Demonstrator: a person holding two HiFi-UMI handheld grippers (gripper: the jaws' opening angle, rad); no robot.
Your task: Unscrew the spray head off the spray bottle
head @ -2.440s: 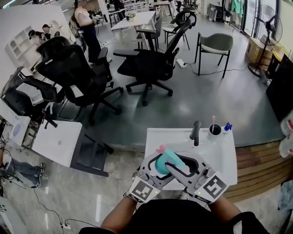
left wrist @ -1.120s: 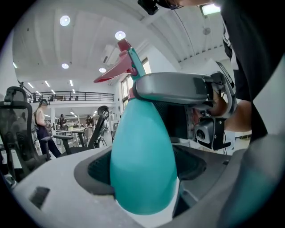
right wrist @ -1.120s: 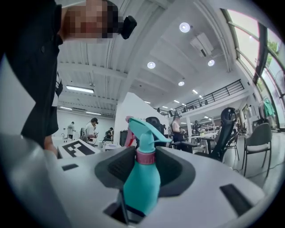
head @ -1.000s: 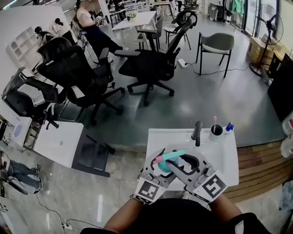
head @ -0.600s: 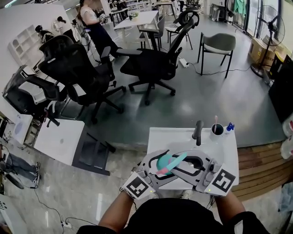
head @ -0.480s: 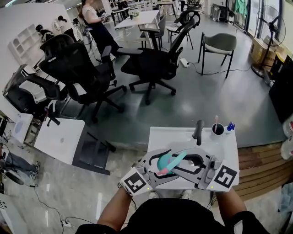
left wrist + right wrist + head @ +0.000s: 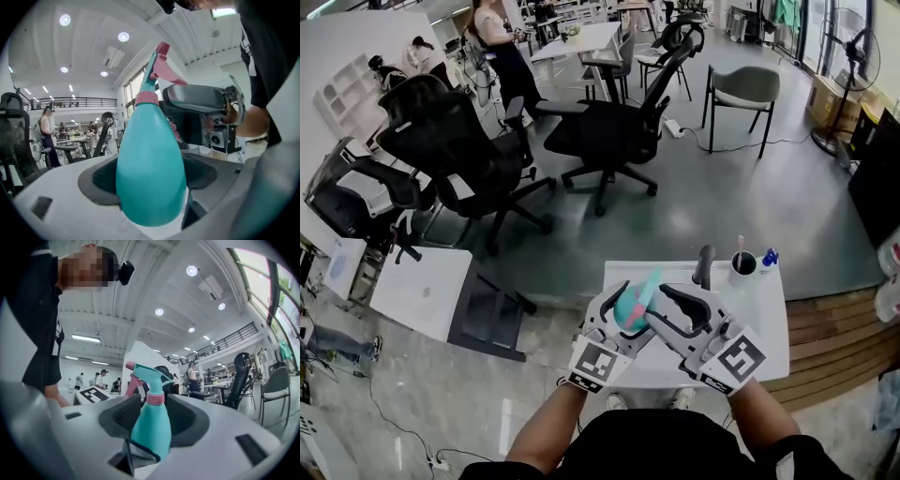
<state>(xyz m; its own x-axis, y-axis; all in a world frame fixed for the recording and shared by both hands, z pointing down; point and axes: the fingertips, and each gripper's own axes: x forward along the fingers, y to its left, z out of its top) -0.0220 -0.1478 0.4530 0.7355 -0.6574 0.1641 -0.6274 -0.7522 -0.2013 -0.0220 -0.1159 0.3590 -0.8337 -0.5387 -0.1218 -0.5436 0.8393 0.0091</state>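
Spray bottle, teal and teardrop-shaped, is held upright in the air over the near edge of the white table, touching nothing below. Its spray head is not yet off, and the pink collar sits down on the neck. The left gripper clamps the fat lower body and carries the bottle. The right gripper faces it from the other side with its jaws spread; they have just been opening, with the upper body and neck between the pads, seemingly unpressed.

This looks like a re-grip between turns of the unscrewing. The next move calls for the right jaws to close squarely on the collar or head, not the smooth body, then twist while the left holds firm.

On the table's far edge stands a dark upright handle, and at its far right corner a dark cup with a stick in it, with a small blue thing just beside.

Beyond lie a grey floor, black office chairs, a grey-green chair, a low white table to the left, and a person standing far off.
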